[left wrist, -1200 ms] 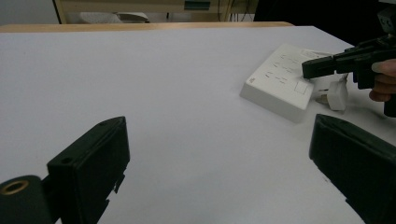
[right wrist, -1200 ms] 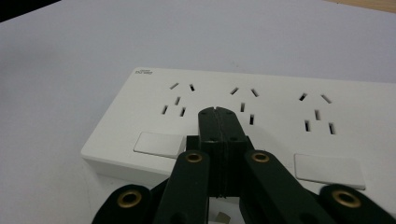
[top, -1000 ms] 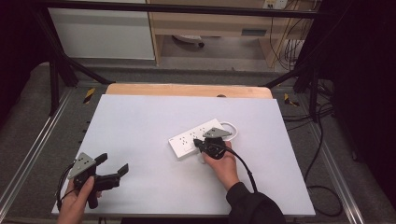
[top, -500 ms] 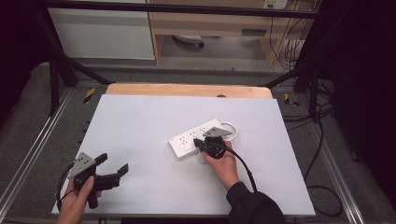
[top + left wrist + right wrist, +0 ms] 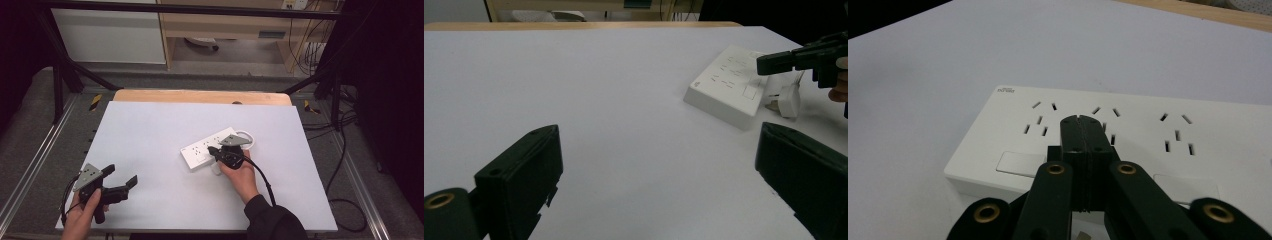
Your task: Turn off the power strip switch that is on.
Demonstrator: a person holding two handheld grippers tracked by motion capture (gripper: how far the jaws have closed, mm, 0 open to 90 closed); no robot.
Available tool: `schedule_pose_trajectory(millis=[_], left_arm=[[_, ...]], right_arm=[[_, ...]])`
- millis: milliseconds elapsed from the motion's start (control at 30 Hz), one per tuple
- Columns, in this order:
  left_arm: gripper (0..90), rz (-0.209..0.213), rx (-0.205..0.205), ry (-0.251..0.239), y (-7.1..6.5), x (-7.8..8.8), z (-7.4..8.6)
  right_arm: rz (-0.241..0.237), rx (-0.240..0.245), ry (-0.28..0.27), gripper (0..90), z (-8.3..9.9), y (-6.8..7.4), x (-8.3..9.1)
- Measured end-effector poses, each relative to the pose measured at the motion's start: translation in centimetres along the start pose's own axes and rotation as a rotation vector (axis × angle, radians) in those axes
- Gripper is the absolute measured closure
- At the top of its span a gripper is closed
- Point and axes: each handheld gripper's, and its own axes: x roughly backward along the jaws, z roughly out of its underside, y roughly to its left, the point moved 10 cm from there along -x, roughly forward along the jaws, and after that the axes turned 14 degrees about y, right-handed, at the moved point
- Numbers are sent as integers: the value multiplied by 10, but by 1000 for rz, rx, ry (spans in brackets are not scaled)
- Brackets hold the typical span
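A white power strip (image 5: 202, 150) lies flat near the middle of the white table, with several sockets facing up (image 5: 1148, 140). My right gripper (image 5: 213, 149) reaches over it from the near side, its jaws shut together with nothing between them. The tips (image 5: 1080, 120) sit over the strip's top face between two socket groups; whether they touch it I cannot tell. A small white plug (image 5: 789, 100) rests on the table against the strip's near side, beside the right hand. My left gripper (image 5: 121, 175) stands open at the front left, jaws wide (image 5: 656, 132) and empty, pointing toward the strip (image 5: 729, 90).
The white table top (image 5: 150, 125) ends in a wooden strip (image 5: 200, 96) at the far edge. A white cable loop (image 5: 246, 136) lies at the strip's far right end. Metal frame rails run along both sides, and loose cables lie on the floor at right.
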Motion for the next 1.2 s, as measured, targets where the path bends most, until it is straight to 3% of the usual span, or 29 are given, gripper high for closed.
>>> schedule_pose_trajectory(millis=[233,400,1200], left_arm=[[49,-1,0,1,0,-1,0],[49,-1,15,-2,2,-1,-1],[49,0,4,2,0,-1,0]], right_arm=[[-12,-10,-27,900,-6,2,7],[-14,-19,-39,900,-8,-2,9],[-7,-41,-99,900,-18,-13,38]])
